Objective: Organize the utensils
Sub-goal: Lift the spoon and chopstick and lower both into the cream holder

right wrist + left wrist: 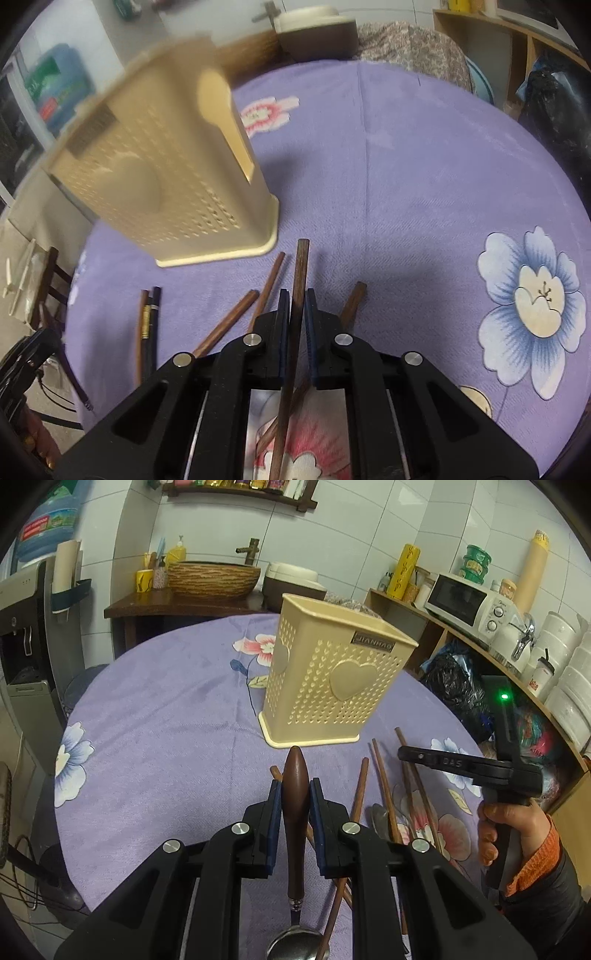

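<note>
Spoon [295,812]: brown wooden handle, steel bowl at the near end; clamped between the blue pads of the left hand-held gripper [295,797], handle tip pointing ahead past the fingertips, bowl back under the gripper body.
Left hand-held gripper: jaws closed on the spoon handle, both pads touching it.
Chopstick [298,295]: dark wood, held between the pads of the right hand-held gripper [297,306]; its far end sticks out ahead of the fingertips, the rest runs back under the gripper.
Right hand-held gripper: jaws pressed together on the chopstick.
Right hand [506,834]: seen from the left wrist view, to the right of the left hand-held gripper, wrapped round the black grip; orange cuff, dark sleeve.
Loose chopsticks [236,317]: several lie on the cloth below and to the left of the right hand-held gripper, one to its right; a darker pair further left.
Holder [332,672]: cream perforated utensil holder with heart shapes, upright, ahead of both hand-held grippers, apart from them; blurred in the right wrist view.
Surface [424,166]: round, under a purple cloth with flower print.
Background: microwave [465,605] on a shelf to the right, basin [214,578] on a dark stand behind.
</note>
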{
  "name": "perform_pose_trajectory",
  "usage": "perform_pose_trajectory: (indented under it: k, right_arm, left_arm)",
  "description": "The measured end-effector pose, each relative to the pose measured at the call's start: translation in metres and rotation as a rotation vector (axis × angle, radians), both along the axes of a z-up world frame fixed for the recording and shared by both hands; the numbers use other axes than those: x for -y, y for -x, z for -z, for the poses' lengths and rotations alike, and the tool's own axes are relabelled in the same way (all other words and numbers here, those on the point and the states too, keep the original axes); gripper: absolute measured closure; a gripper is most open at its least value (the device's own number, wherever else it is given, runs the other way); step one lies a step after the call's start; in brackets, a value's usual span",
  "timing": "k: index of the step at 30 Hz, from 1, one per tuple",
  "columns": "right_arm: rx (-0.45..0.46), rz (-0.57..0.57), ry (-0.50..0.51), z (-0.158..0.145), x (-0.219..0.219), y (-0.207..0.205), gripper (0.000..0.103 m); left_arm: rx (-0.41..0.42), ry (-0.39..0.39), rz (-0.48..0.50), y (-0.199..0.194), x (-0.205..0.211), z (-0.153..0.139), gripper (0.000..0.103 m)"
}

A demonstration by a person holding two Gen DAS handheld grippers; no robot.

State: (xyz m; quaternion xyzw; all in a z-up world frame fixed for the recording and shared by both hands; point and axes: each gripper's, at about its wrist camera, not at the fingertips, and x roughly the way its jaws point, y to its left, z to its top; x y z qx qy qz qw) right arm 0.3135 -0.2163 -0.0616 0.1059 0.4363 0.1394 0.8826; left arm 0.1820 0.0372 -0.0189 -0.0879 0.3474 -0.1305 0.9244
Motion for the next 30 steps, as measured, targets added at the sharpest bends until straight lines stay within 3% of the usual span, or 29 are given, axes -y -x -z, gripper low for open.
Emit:
perform_pose_trajectory:
  k: [7, 14, 23, 30]
  right_arm:
    - [0.218, -0.001, -0.033, -0.068, 0.027, 0.064, 0.094]
    - [0.365, 0.022, 0.003, -0.107, 0.051, 0.113, 0.094]
    - [0.379, 0.017, -0.014, -0.116, 0.063, 0.124, 0.095]
    - [0.405, -0.004, -0.033, -0.134, 0.064, 0.118, 0.095]
  left_arm:
    - [0.099, 0.006, -0.023, 0.023, -0.007, -0.03, 0.087]
    - [0.127, -0.01, -0.017, 0.026, -0.007, -0.04, 0.087]
    - [0.118, -0.001, -0.005, 0.016, -0.011, -0.04, 0.087]
    - [0.141, 0.003, 0.005, 0.011, -0.017, -0.056, 0.087]
